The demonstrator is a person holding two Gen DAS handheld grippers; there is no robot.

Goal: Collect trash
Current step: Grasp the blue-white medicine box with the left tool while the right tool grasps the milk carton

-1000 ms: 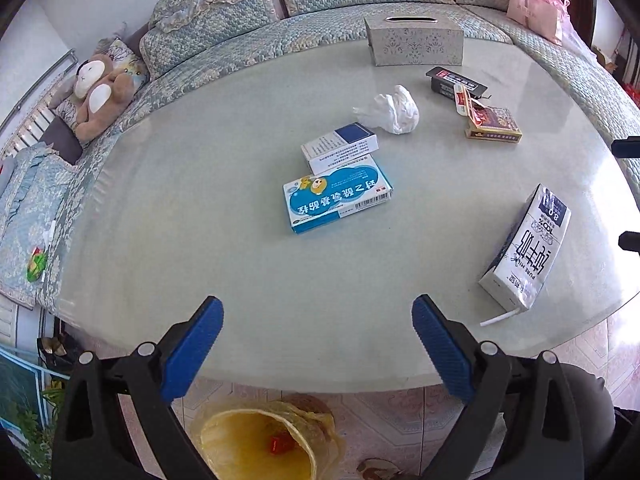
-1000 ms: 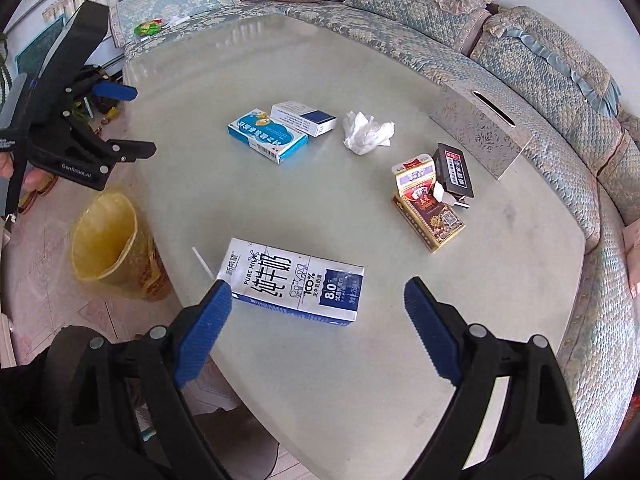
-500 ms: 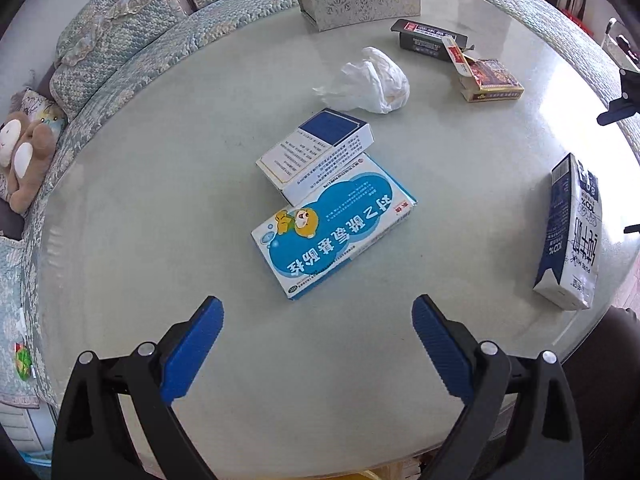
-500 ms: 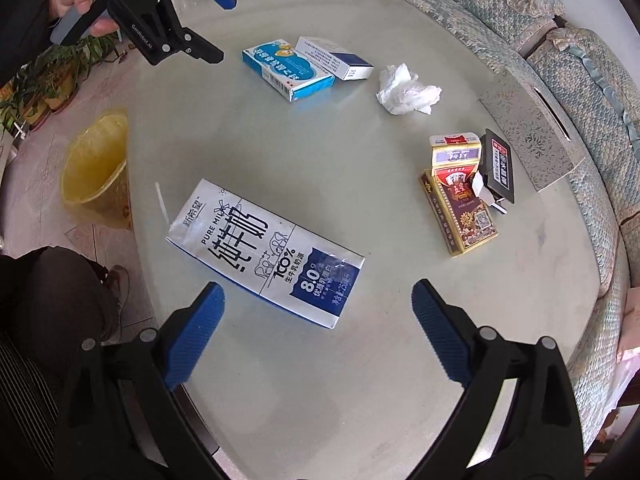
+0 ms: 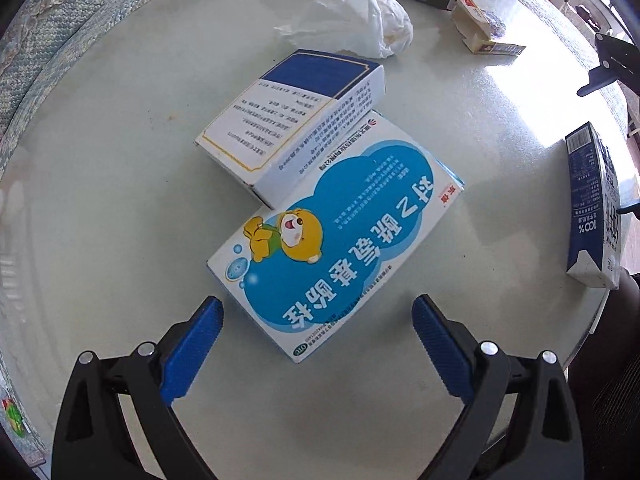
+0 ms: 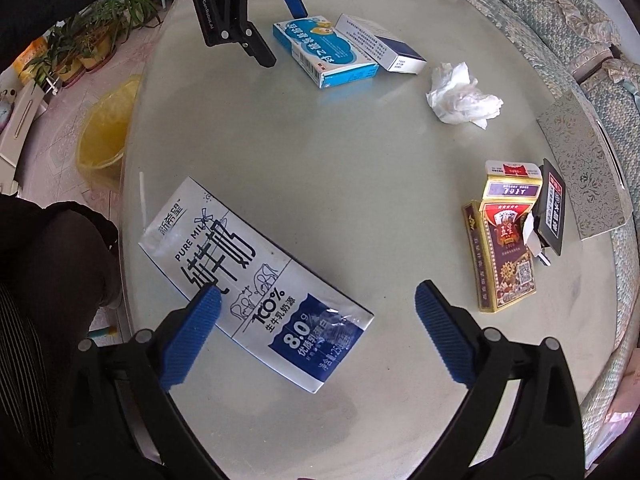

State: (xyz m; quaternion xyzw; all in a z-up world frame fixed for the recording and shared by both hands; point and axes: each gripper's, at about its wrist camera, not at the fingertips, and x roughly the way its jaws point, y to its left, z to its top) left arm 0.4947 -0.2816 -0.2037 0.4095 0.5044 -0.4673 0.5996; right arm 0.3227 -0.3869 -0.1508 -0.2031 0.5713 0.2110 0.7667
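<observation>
The left gripper [image 5: 316, 344] has dropped toward the table since a second ago, its jaws spread and empty. The blue cartoon medicine box [image 5: 336, 236], then small and far up the view, now fills the middle at twelve o'clock of the pads, its near corner almost between them. A white-and-navy box [image 5: 292, 120] lies touching its far edge.

The right gripper [image 6: 316, 340] has also come down — its jaws are opening, nearly at full spread, with nothing pressed. The milk carton [image 6: 256, 280] lies flat beneath, its printed end between the pads, the left pad overlapping its face in the picture.

Both hands look set for a pickup; nothing is lifted yet, so collecting has barely begun.

Outward on the pale glass table [image 6: 320, 152]: a crumpled tissue [image 6: 464, 96] at one o'clock, card packs [image 6: 504, 248] at three, a patterned tissue box [image 6: 584, 168] beyond. The yellow-lined bin [image 6: 104, 128] stands on the floor at ten o'clock — off the table's edge. A quilted sofa [image 6: 560, 12] curves round the far side.
</observation>
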